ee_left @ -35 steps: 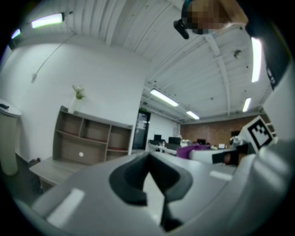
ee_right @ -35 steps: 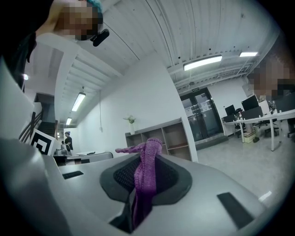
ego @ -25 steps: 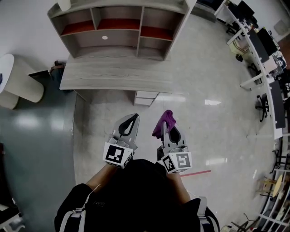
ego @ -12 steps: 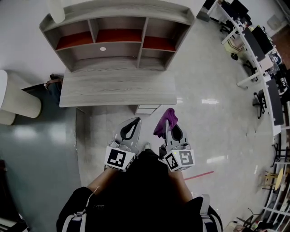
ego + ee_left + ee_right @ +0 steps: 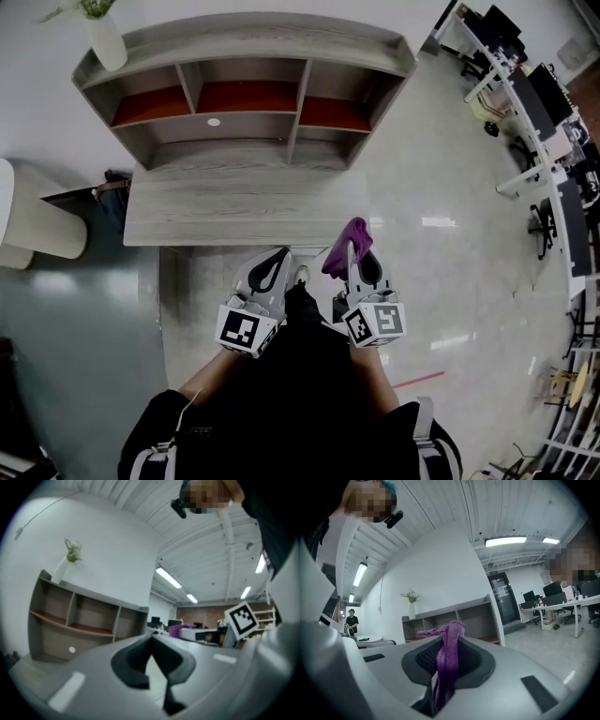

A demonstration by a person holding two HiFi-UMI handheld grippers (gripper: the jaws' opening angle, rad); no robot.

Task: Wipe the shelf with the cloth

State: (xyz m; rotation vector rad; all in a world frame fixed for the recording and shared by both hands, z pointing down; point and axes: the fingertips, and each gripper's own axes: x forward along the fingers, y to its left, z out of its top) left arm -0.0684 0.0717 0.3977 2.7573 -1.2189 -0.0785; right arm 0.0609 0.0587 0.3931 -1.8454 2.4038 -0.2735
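Cloth (image 5: 343, 251), purple and knitted, is clamped between the 2 jaws of my right hand-held gripper (image 5: 355, 246). In the right gripper view a bunched strip of it runs up the gap between the dark pads, and its end flops over the tips toward the left. In the head view the cloth lies in line with the near right corner of the counter (image 5: 234, 202); I cannot tell whether it touches that edge. It is well apart from the shelf (image 5: 246, 56).

My left hand-held gripper (image 5: 281, 253), just beside the right one, has its jaws together at the tips. Nothing is between them, only the hollow between the pads. Both hand-held grippers point at the counter front, each with its marker cube nearest my body.

The shelf is a grey wood unit standing on the back of the counter. It has 3 upper compartments with red-brown floors and 1 long bay beneath them. A small white disc (image 5: 214, 122) shows in that bay, toward the left. A white vase (image 5: 104, 39) with a green sprig stands on the left end of the shelf's top.

Left of the counter is a pale rounded piece of furniture (image 5: 42, 225). To the right, the glossy pale floor (image 5: 450, 272) carries a short red line (image 5: 417, 379). Rows of office desks (image 5: 525, 94) stand at the picture's right edge.
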